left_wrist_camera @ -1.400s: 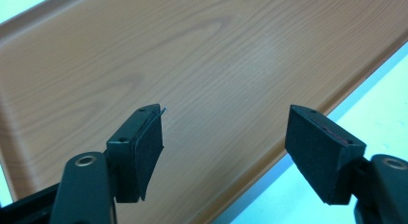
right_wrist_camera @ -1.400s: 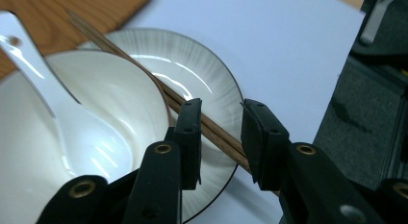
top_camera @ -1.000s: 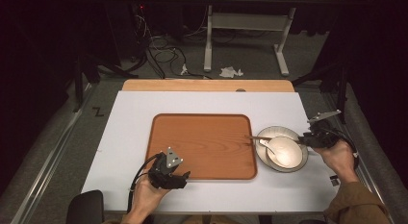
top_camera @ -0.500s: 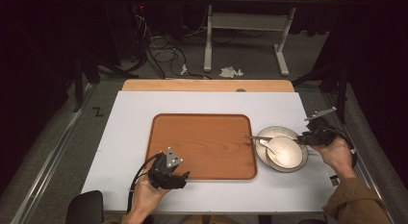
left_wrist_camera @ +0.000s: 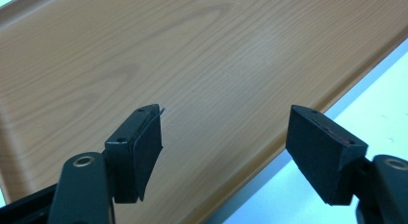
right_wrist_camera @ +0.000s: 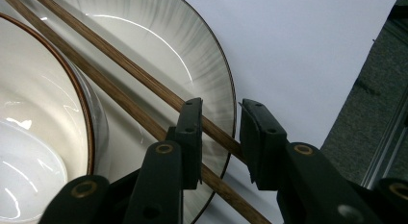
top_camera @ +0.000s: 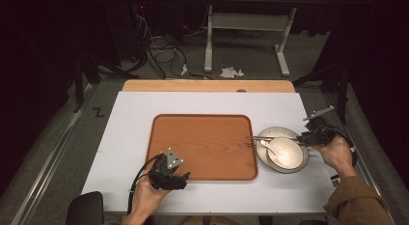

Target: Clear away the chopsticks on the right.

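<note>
Low in the high view, left of centre, the left gripper [top_camera: 184, 176] rests in a hand at the near edge of the wooden tray [top_camera: 202, 138], its jaws released and wide apart with nothing between them. In the left gripper view the two black pads [left_wrist_camera: 149, 147] hang over the tray's near rim [left_wrist_camera: 298, 142], the wood grain running to the upper left and a strip of white table [left_wrist_camera: 380, 104] showing at the right edge.

At the right of the high view, mid-height, the right gripper [top_camera: 305, 136] reaches in over the far rim of the plate [top_camera: 270, 134], which sits on the table just right of the tray. A white bowl [top_camera: 285, 152] stands on the plate. A pair of wooden chopsticks [top_camera: 277, 139] lies across the plate, tips toward the tray.

In the right gripper view the jaws have just been closing and one chopstick [right_wrist_camera: 144, 80] passes between them, the other [right_wrist_camera: 110, 94] running under the left jaw; whether the pads yet press on the wood I cannot tell
</note>
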The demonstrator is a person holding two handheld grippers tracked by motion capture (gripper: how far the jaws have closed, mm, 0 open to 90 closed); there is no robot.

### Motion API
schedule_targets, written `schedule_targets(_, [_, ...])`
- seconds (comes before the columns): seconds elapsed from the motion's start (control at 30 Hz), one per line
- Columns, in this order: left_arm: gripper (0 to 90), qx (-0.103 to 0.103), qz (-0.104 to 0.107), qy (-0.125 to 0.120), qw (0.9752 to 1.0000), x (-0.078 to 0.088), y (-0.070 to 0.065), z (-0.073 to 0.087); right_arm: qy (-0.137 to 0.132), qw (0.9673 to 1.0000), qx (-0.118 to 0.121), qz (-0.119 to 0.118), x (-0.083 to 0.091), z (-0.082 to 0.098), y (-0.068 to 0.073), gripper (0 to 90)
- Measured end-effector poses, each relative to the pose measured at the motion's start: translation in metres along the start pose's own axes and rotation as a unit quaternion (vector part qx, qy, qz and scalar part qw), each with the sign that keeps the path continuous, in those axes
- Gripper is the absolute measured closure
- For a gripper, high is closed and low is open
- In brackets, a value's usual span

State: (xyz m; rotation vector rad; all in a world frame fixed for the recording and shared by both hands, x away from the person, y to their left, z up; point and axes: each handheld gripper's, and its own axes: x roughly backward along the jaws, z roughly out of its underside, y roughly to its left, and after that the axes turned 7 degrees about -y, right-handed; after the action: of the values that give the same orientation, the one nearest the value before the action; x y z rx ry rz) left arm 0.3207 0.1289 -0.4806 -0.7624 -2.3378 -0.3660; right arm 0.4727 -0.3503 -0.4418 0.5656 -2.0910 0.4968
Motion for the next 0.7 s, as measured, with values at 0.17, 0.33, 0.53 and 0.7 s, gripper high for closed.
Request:
schedule_targets(0.17, [28.6,-0.001,0.000,0.001,1.0000,-0.0006,-0.0006,0.0003,0.001,1.0000,0.007,0.004,-0.0016,-0.0011,0.0000,67.5])
schedule_targets(0.33, [28.5,-0.003,0.002,0.003,1.0000,-0.0018,-0.0011,0.0000,-0.004,1.0000,0.005,-0.003,-0.0029,-0.0009,-0.0006,67.4])
schedule_targets(0.53, [28.6,-0.017,-0.001,-0.006,0.9998,0.0011,-0.0052,-0.0011,0.000,1.0000,-0.002,-0.005,-0.0032,-0.0025,-0.0011,69.4])
schedule_targets(0.7, [28.5,-0.020,-0.003,-0.005,0.9998,0.0020,-0.0045,-0.0014,0.003,1.0000,0.008,-0.003,-0.0033,-0.0040,0.0006,71.2])
